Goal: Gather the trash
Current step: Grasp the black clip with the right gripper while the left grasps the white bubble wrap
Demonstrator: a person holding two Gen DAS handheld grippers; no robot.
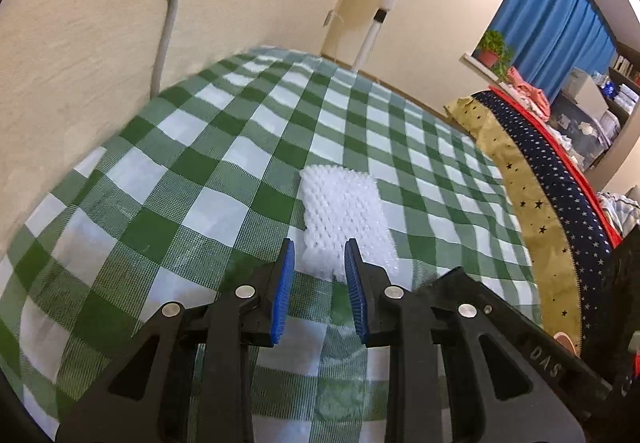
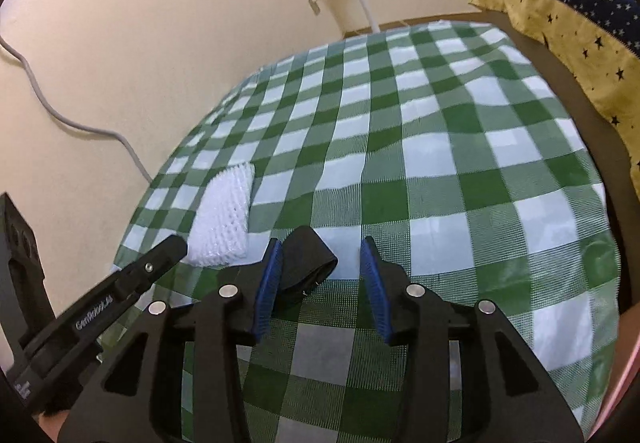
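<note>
On the green checked tablecloth (image 1: 192, 147) lies a white foam net (image 1: 344, 215), its near edge between the spread jaws of the left gripper (image 1: 320, 259), untouched by them. Just beside it, the right gripper (image 2: 322, 263) stands parted around a black folded scrap (image 2: 306, 263), pads not pressing.

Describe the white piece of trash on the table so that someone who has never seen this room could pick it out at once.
Start at the table with the green and white checked cloth. Near the wall side lies a flat white foam net, just ahead of the left tongs. Its bumpy woven mesh sets it apart from the smooth black strap beside it.
</note>
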